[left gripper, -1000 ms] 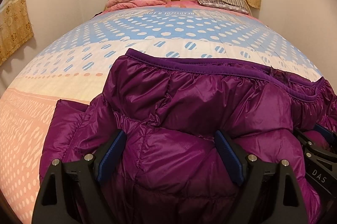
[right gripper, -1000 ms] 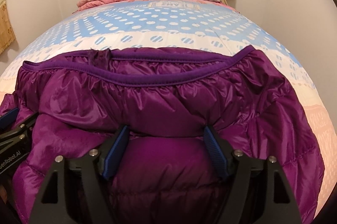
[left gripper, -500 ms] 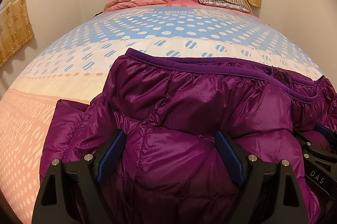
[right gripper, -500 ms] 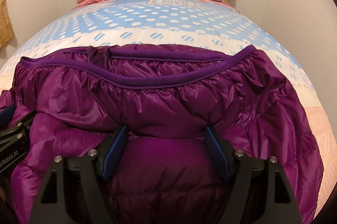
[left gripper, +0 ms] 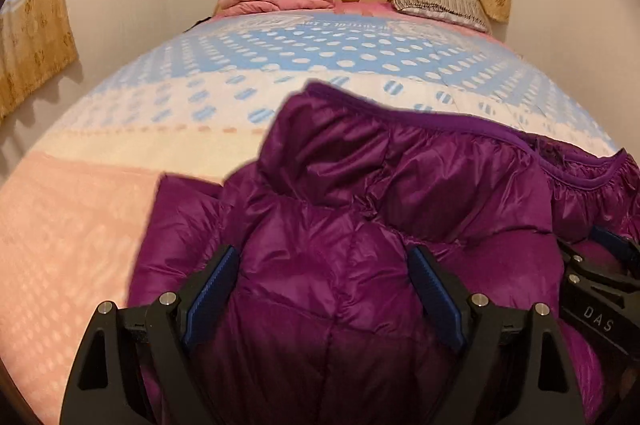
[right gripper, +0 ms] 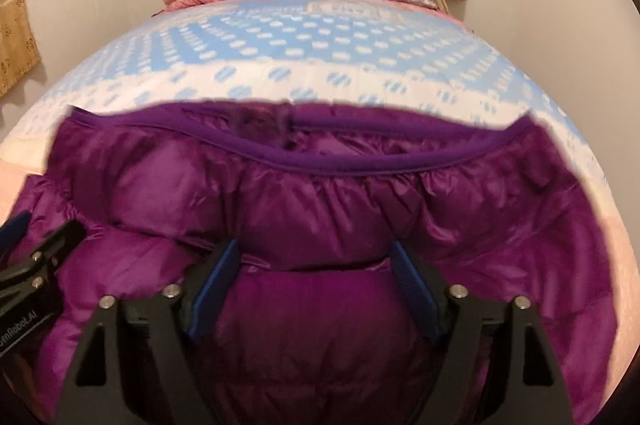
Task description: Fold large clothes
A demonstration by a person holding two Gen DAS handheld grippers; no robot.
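We found the jacket [left gripper: 360, 225] puffy, slippery; both hand-held grippers [left gripper: 324, 289] [right gripper: 316, 285] stood released astride it, the right's jaws just widened; grip its hem.

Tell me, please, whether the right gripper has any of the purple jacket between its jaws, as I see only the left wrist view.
Observer: Yes. The right gripper has a puffy fold of the purple jacket between its jaws, which stand wide and have just been opening.
Operator: Thank you. Where does the trimmed edge end on that side?
Observer: The trimmed edge rises to a corner at the far right, against the white dotted band of the bedspread.
Operator: Is my left gripper visible from there?
Observer: Yes. The left gripper shows at the left border, over the jacket's left part.
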